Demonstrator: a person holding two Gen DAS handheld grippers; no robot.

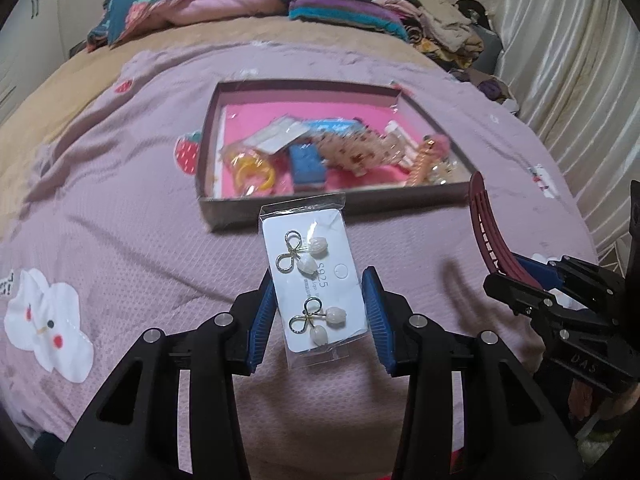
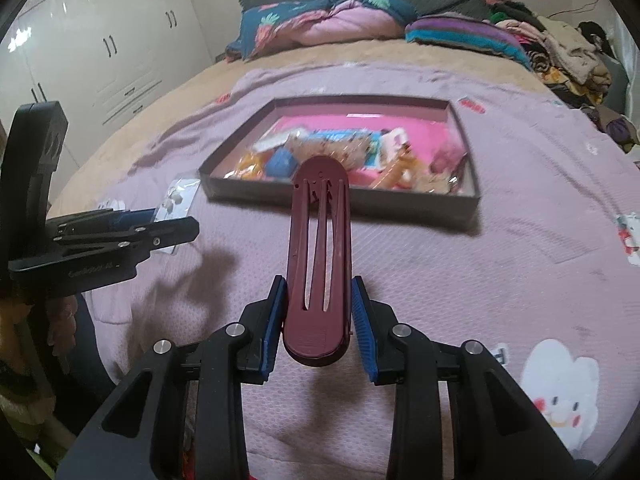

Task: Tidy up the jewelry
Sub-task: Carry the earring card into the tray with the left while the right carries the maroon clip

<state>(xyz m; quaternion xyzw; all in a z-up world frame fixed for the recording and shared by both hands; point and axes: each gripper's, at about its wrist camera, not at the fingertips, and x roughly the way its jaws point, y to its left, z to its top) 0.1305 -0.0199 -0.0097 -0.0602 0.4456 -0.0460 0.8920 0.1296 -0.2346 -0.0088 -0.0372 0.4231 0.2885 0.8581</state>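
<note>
Gripping both pieces clear of the bedspread: your left gripper is clamping the earring card, right gripper clamping the maroon hair clip, tray waiting just ahead for drop-off.

txt: "S925" on earring card | "DAS" on right gripper body
</note>
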